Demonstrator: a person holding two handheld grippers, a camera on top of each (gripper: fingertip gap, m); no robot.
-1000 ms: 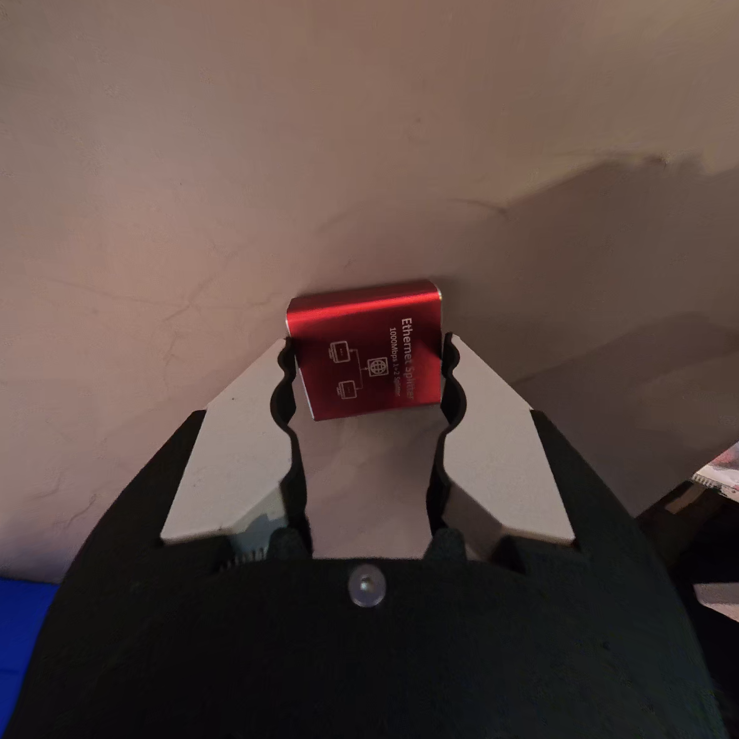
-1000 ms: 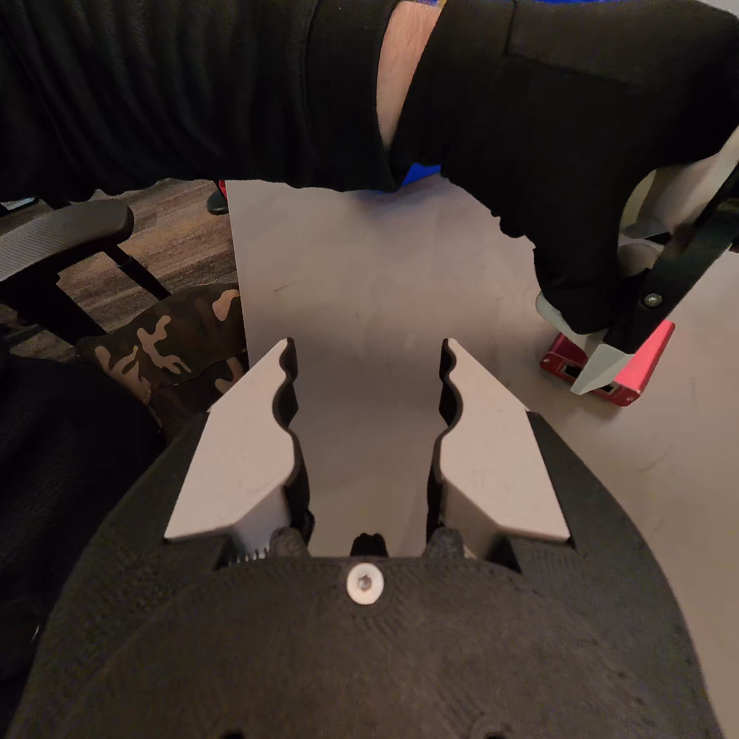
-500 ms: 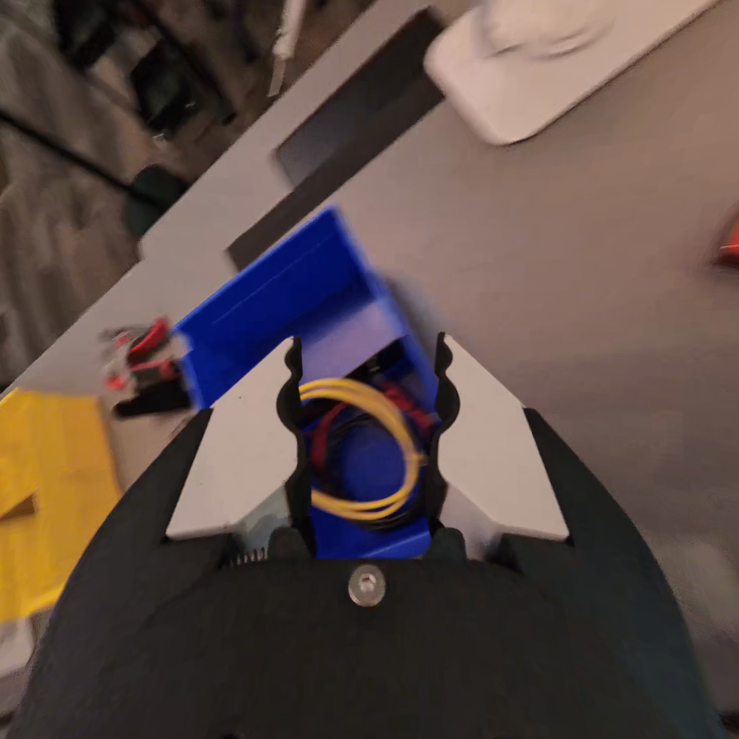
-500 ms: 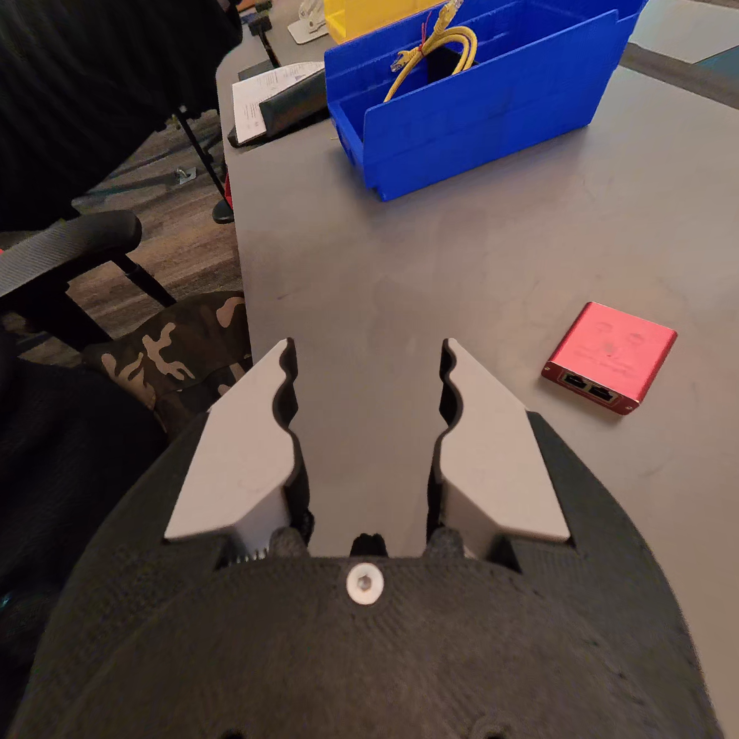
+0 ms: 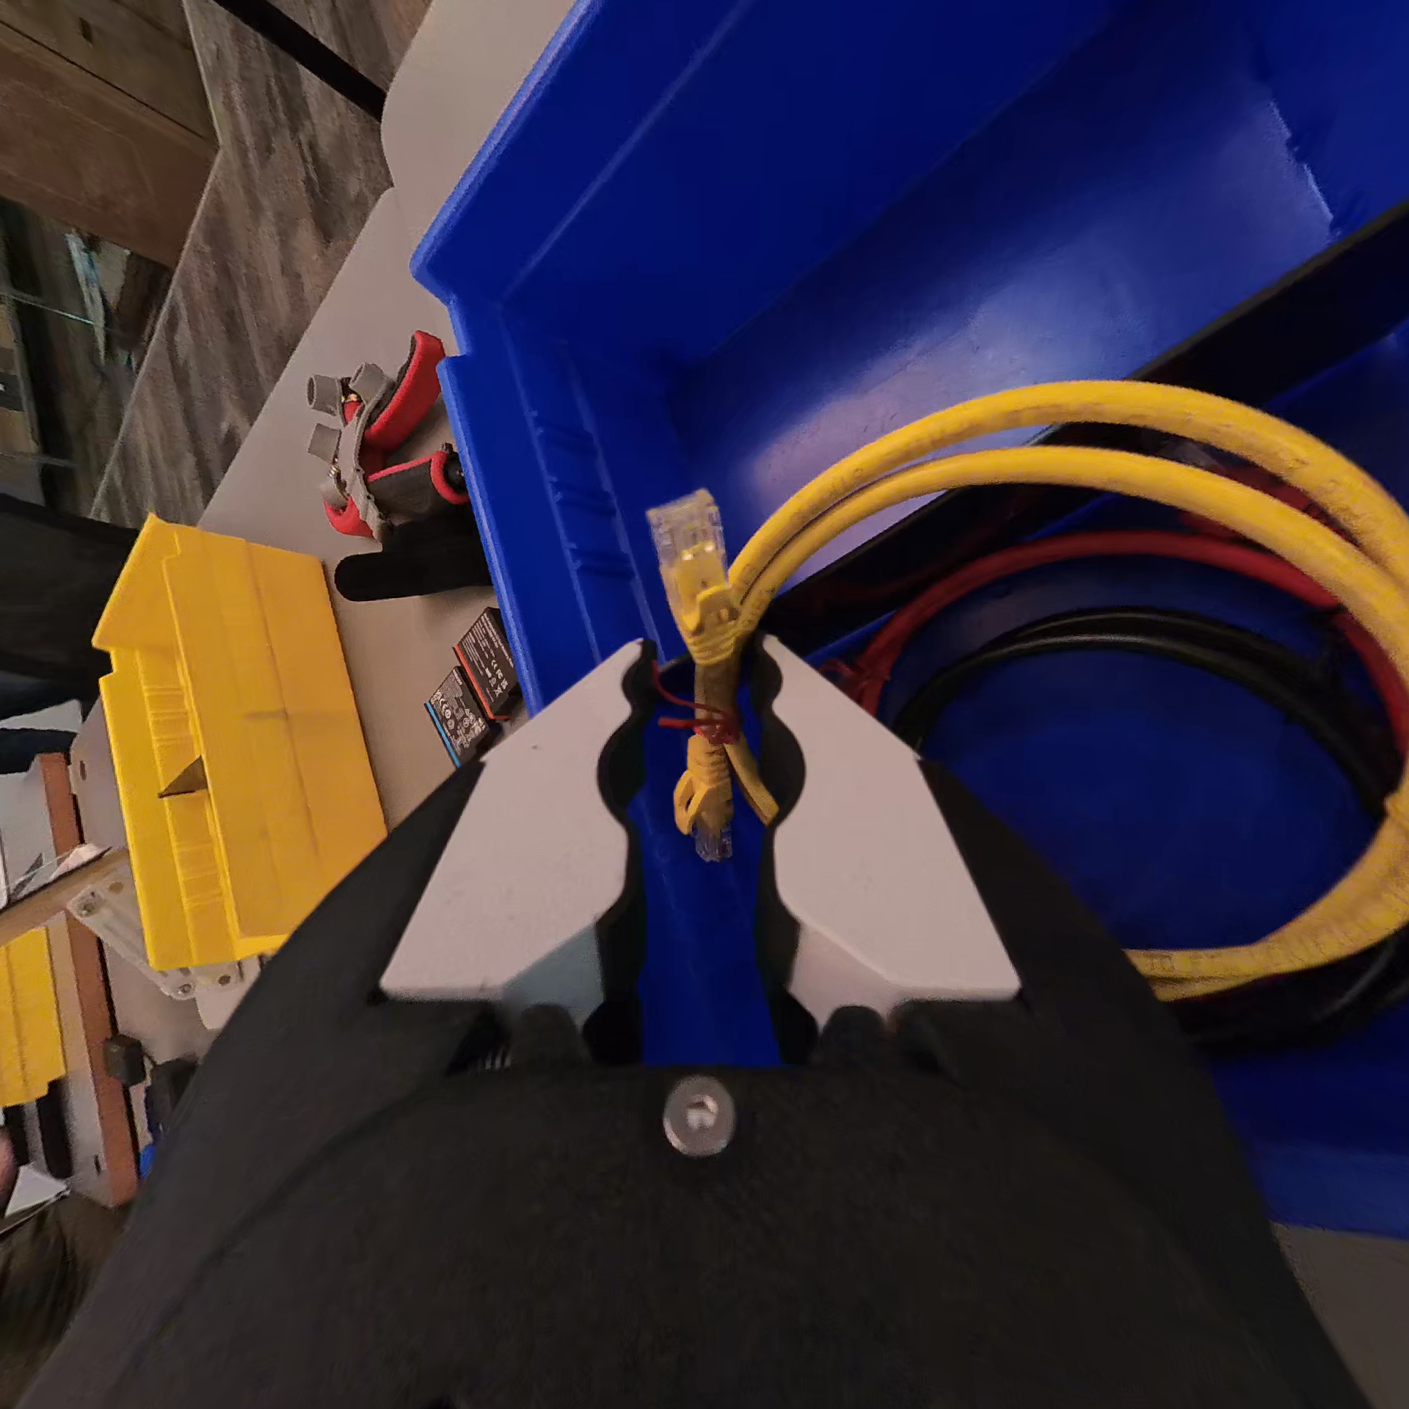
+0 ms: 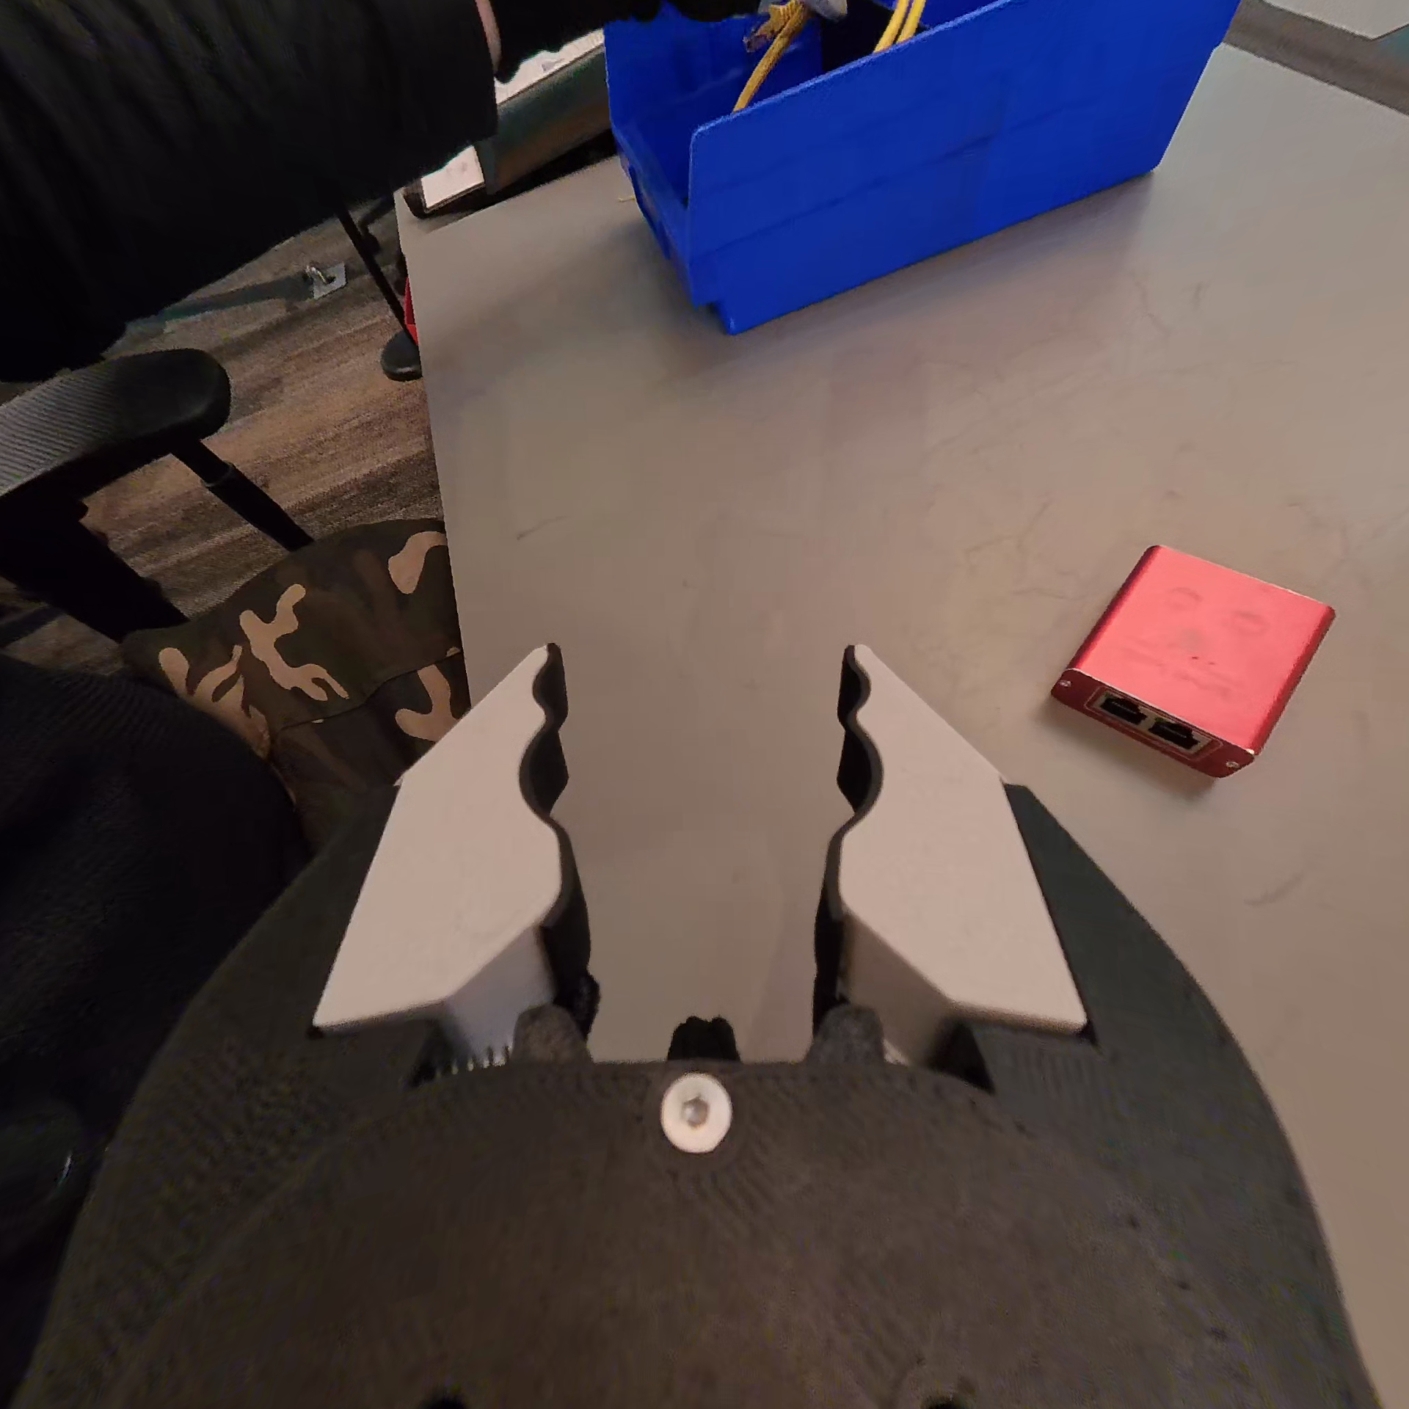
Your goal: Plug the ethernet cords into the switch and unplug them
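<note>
My left gripper (image 5: 705, 656) is inside the blue bin (image 5: 762, 190). Its fingers are closed in on a coiled yellow ethernet cord (image 5: 1067, 473), just below its clear plug (image 5: 686, 541), beside a red twist tie. The red switch (image 6: 1197, 656) lies flat on the grey table (image 6: 762, 495), its two ports facing my right gripper (image 6: 701, 663). That gripper is open and empty, above the table and left of the switch. The bin (image 6: 915, 152) and cord (image 6: 770, 53) also show at the top of the right wrist view.
Red (image 5: 1067, 564) and black (image 5: 1144, 633) cords lie coiled in the bin. Left of it are a yellow bin (image 5: 229, 732), a red and grey tool (image 5: 381, 450) and two small batteries (image 5: 476, 686). A chair armrest (image 6: 114, 412) and camouflage cloth (image 6: 305, 656) sit past the table's left edge. One gripper's finger ends stand about 45 cm off the other's. The right tips stand about 15 cm off the red switch (image 6: 1197, 656).
My left gripper let go of the red switch, swung over to the blue bin, went down into it and narrowed around the yellow cord. The right gripper has barely moved.
</note>
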